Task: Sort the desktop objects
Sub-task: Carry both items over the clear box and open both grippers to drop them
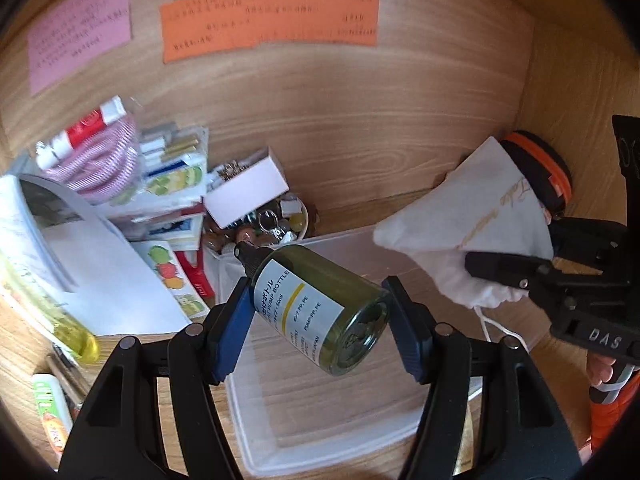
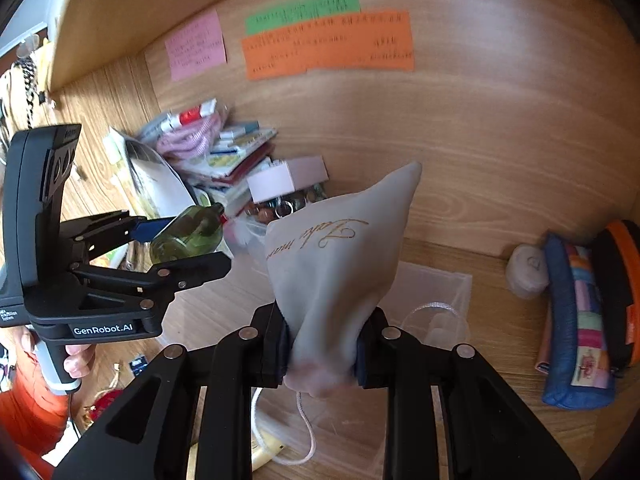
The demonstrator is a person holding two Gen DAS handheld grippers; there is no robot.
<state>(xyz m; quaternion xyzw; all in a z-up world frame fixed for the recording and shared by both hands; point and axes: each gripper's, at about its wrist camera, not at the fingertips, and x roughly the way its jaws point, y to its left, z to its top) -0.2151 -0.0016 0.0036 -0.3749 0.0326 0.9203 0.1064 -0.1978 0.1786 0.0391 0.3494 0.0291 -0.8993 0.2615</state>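
My left gripper is shut on a green pump bottle with a white label and black cap, held tilted above a clear plastic box. The bottle and left gripper also show in the right wrist view at left. My right gripper is shut on the gathered neck of a white drawstring pouch with gold lettering, held above the box. In the left wrist view the pouch hangs at right in the right gripper.
A cluttered pile at left holds papers, a pink coiled cord, a white box and a bowl of trinkets. Coloured notes hang on the wooden back wall. Pencil cases lean at right.
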